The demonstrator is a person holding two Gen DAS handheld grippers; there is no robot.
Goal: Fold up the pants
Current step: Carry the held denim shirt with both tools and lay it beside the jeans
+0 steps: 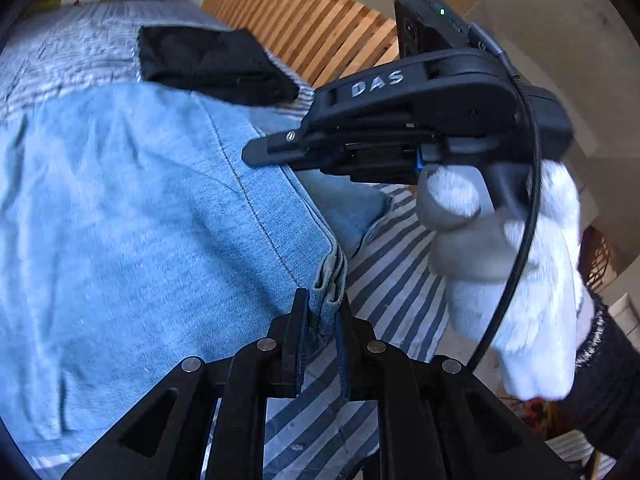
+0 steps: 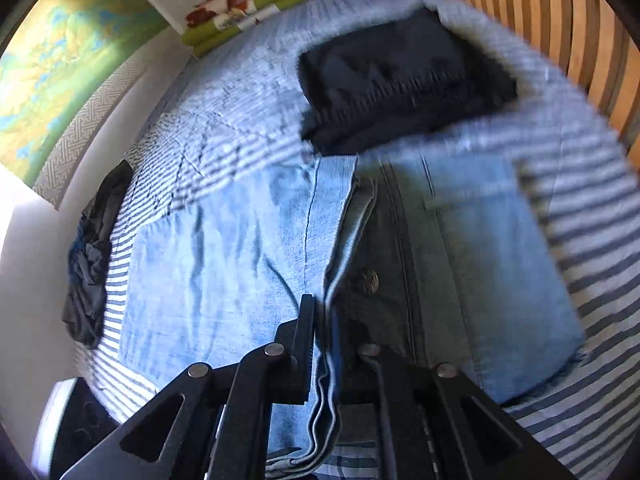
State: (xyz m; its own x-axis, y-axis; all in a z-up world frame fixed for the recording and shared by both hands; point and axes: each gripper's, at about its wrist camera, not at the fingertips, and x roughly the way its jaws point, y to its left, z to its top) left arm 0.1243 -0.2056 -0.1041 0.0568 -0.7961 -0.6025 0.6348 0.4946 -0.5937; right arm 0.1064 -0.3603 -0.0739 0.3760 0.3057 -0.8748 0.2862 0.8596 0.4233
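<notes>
We have the light blue jeans spread across the striped bed, with a folded dark garment beyond them toward the slatted wooden headboard and a crumpled dark cloth at the bed's left edge. Our left claw is nearly closed, pinching a thick bunched edge of denim near the bed's edge. Our right claw is likewise almost closed on layered denim next to the waistband button — several stacked hems trail down between its fingers. In the left wrist view the right claw, held by a white-gloved hand, hangs just above the jeans' far side.

What worries us is the grip: each claw holds several layers at once, and if one layer slips out the fold will sag or open unevenly. The two holds are also on different parts of the jeans, so uneven pulling could skew the fold — or drag the denim into the dark garment nearby. The blur suggests speed, which would make a slip likelier.
</notes>
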